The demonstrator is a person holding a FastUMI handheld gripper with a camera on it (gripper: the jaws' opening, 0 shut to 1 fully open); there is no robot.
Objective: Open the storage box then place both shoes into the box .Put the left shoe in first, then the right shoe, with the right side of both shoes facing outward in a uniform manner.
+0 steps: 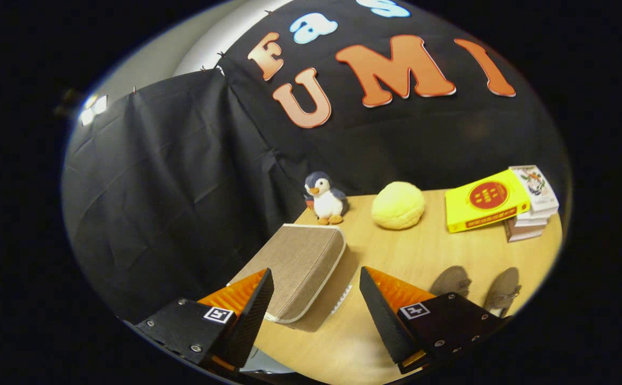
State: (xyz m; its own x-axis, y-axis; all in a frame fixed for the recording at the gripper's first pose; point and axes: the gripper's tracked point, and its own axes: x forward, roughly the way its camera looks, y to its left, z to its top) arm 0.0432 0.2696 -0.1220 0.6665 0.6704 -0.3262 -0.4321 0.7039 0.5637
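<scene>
Near the surface's (423, 251) left edge lies the storage box (294, 270), closed and flat, its long axis running from the near left corner toward the far edge, where a penguin toy (325, 198) stands. Both shoes (479, 286) sit side by side at the near right, toes pointing toward the far edge. Just short of them all, the hand-held gripper (313, 299) hangs spread wide, holding nothing; the box's near corner lies between its fingers.

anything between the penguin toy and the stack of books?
Yes, in the gripper view: a yellow round plush sits on the table between the penguin toy and the books.
</scene>
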